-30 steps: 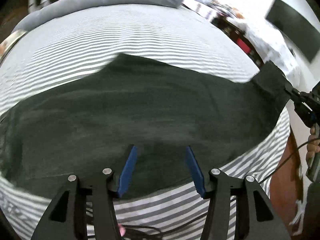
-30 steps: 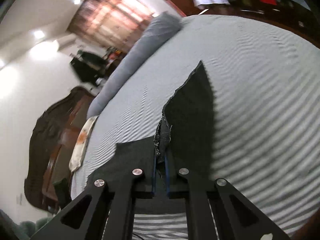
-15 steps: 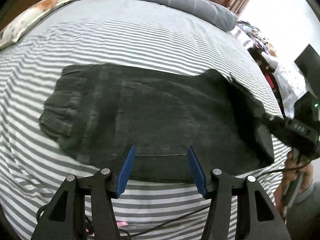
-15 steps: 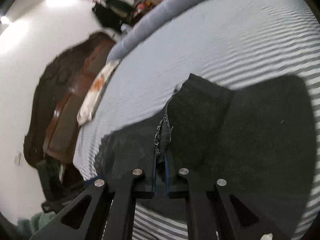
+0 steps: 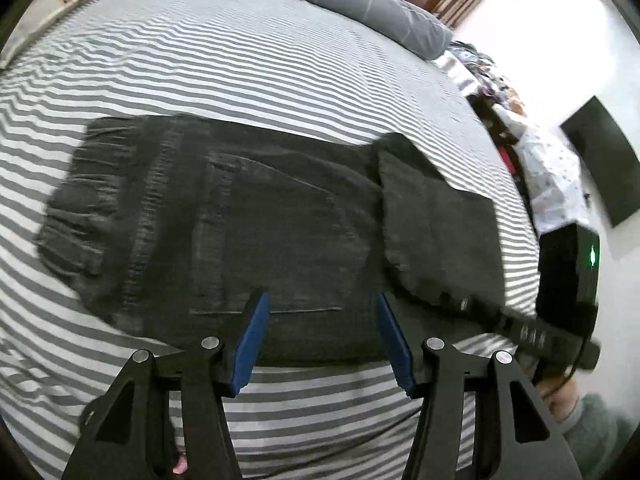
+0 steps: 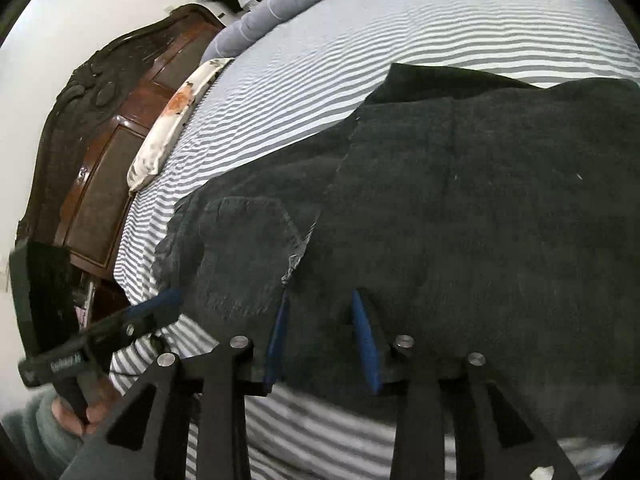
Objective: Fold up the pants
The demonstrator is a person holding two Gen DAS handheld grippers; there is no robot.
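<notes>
Dark grey pants [image 5: 280, 220] lie flat on the striped bed sheet [image 5: 240, 60], waistband to the left in the left wrist view. One leg end [image 5: 436, 224] is folded back over them at the right. My left gripper [image 5: 321, 295] hovers open over the pants' near edge, nothing between its blue pads. My right gripper [image 6: 320, 294] has its jaws opening above the pants [image 6: 460, 200]. The frayed hem [image 6: 296, 256] lies just beyond the pads, free of them. The left gripper's blue finger [image 6: 160, 304] shows at the left of the right wrist view.
A carved wooden headboard [image 6: 100, 140] stands at the bed's left end, with a patterned pillow [image 6: 172, 120] and a long grey bolster [image 6: 280, 4]. A hand in a grey-green sleeve [image 6: 96, 404] holds the left tool. Cluttered furniture and a dark screen [image 5: 600, 160] line the wall.
The right gripper carried the leg hem across over the rest of the pants, lowered it and parted its jaws, letting it go. The left gripper moved toward the waistband end and stayed open.
</notes>
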